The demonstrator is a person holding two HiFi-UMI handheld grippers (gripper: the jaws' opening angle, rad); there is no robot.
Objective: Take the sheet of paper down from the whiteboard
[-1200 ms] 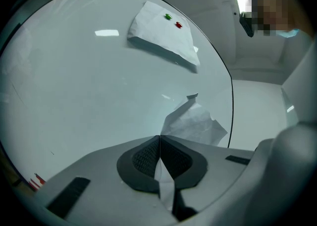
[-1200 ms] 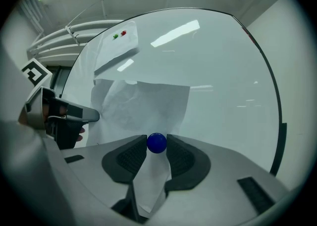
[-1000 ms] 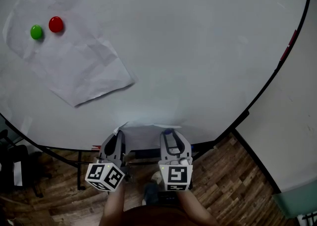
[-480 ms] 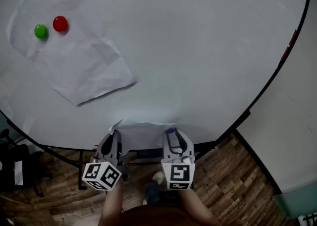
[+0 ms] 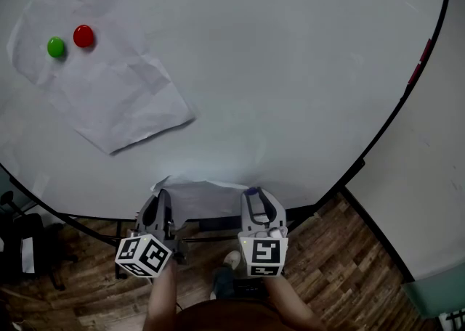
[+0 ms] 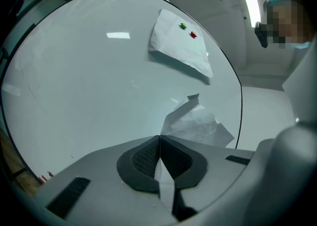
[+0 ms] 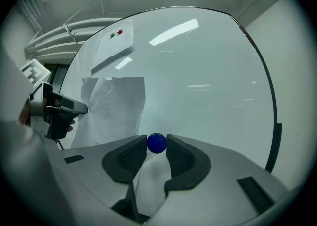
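Note:
A creased white sheet (image 5: 109, 83) hangs on the whiteboard (image 5: 290, 68) at the upper left, pinned by a green magnet (image 5: 56, 47) and a red magnet (image 5: 83, 35). A second white sheet (image 5: 207, 193) lies against the board's lower edge. My left gripper (image 5: 157, 205) is shut on that sheet's left edge; in the left gripper view the paper (image 6: 198, 123) runs out from between the closed pads (image 6: 143, 158). My right gripper (image 5: 259, 200) is shut on a small blue ball magnet (image 7: 157, 142), held at its fingertips just off the board, beside the sheet (image 7: 116, 106).
The whiteboard's black frame (image 5: 385, 133) curves down the right, with a red item (image 5: 420, 68) on it and a pale wall beyond. Below are a wooden floor (image 5: 334, 250) and the board's stand (image 5: 116, 250). A person stands off to one side (image 6: 290, 17).
The left gripper has rolled slightly and edged left, and the held sheet's left corner has shifted with it. The right gripper with the blue magnet has stayed put.

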